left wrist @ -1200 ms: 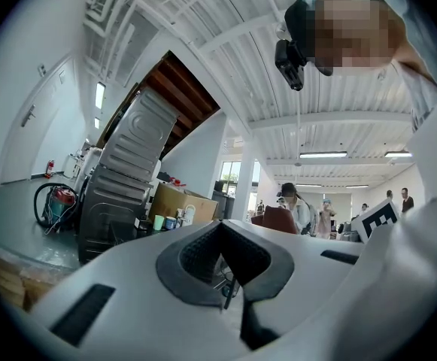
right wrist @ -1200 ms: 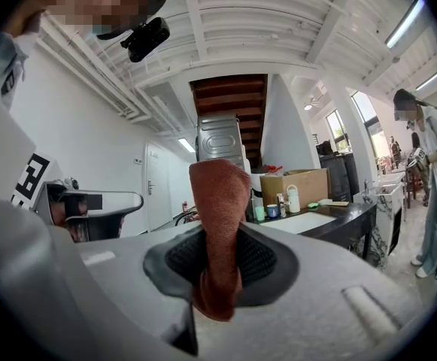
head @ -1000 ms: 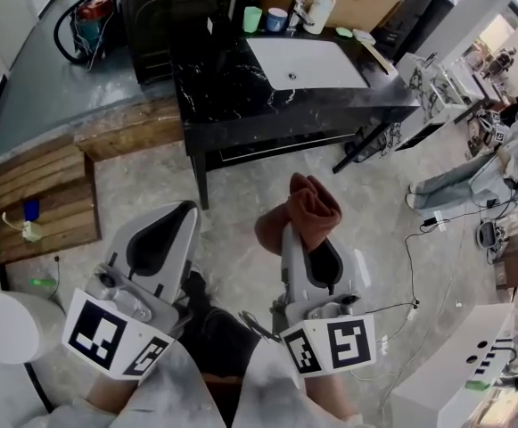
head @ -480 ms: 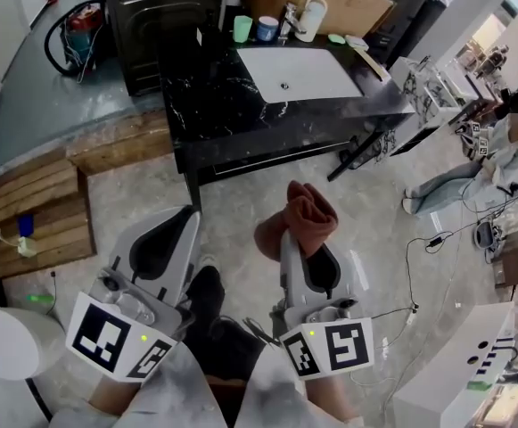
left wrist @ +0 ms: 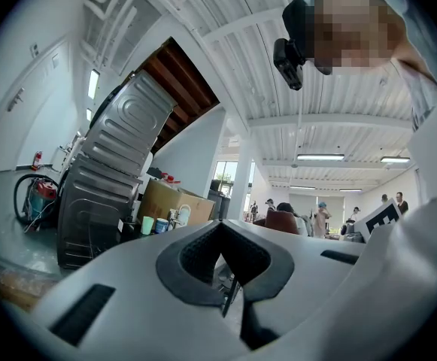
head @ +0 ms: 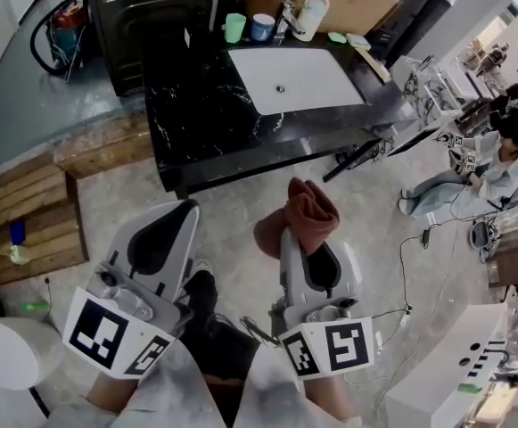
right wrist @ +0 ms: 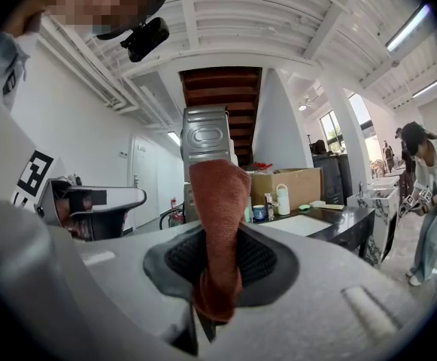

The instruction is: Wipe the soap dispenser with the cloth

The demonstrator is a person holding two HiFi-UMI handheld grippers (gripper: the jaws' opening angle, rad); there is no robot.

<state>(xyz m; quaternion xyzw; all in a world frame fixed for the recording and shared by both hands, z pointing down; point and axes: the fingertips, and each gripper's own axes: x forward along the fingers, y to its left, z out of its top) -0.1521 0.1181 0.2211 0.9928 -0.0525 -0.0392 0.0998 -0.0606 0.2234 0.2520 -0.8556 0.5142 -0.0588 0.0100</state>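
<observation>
While the right gripper [head: 296,239] clamps the soft, limp rust-brown cloth [head: 312,208] by a fold, the left gripper [head: 180,214] has its jaws together on nothing. What looks like the white soap dispenser [head: 312,12] stands far off on the black counter [head: 205,105], just right of the tap [head: 285,16]. It is probably light, smooth and easily tipped, so it is best steadied low on its body.

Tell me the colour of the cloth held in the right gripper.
Rusty reddish-brown; the cloth shows best in the right gripper view.
</observation>
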